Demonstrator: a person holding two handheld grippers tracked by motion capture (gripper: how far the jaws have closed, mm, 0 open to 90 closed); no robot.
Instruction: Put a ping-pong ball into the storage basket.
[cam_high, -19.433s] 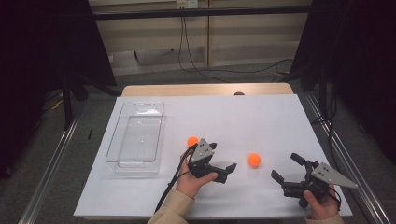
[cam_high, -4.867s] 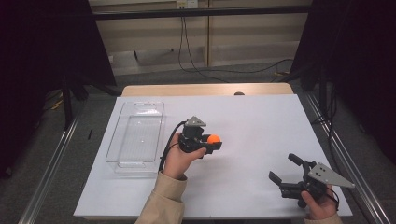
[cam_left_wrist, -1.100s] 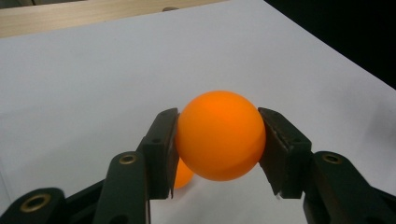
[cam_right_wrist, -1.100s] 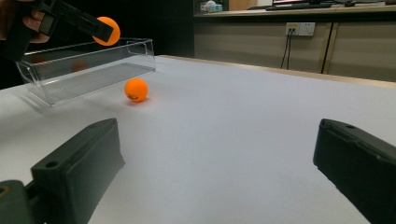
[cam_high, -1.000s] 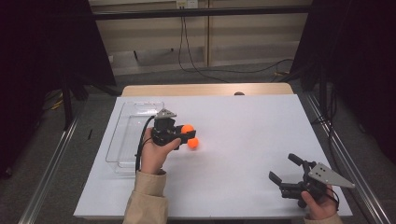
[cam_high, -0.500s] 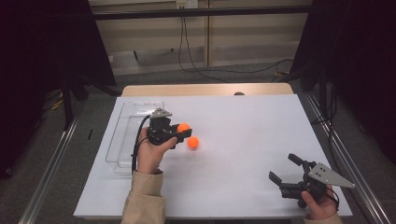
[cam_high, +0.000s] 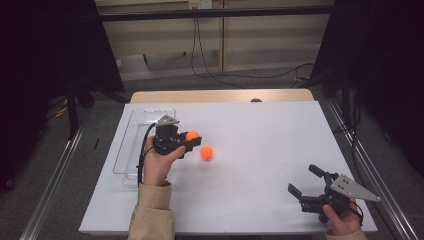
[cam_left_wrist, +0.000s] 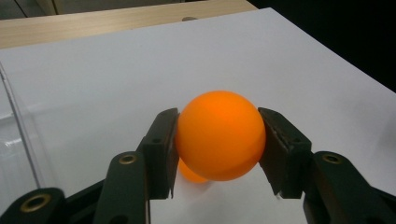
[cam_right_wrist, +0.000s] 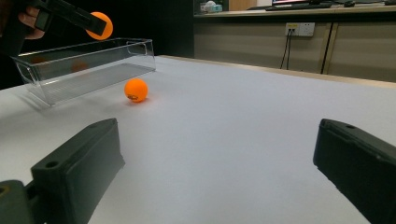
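Note:
My left gripper (cam_high: 192, 140) is shut on an orange ball (cam_high: 192, 135), held above the white table just right of the clear tray (cam_high: 131, 150). In the left gripper view that ball (cam_left_wrist: 219, 135) sits squeezed between both pads. A second orange ball (cam_high: 206, 152) lies on the table a little to the right; part of the second ball (cam_left_wrist: 189, 172) peeks out beneath the held one. My right gripper (cam_high: 306, 181) rests open near the front right corner with nothing between its fingers. From the right gripper view I see the lying ball (cam_right_wrist: 136, 90) and the held ball (cam_right_wrist: 99, 25) over the tray (cam_right_wrist: 93, 65).
The white table sheet (cam_high: 260, 130) has free room in its middle and right. A wooden strip (cam_high: 220, 96) borders the far edge. Metal rails (cam_high: 55, 175) run along both sides of the table. Cables (cam_high: 225, 75) lie on the floor beyond.
My left hand has drifted slightly left toward the tray with the ball in its grip. The right gripper and the lying ball have not moved.

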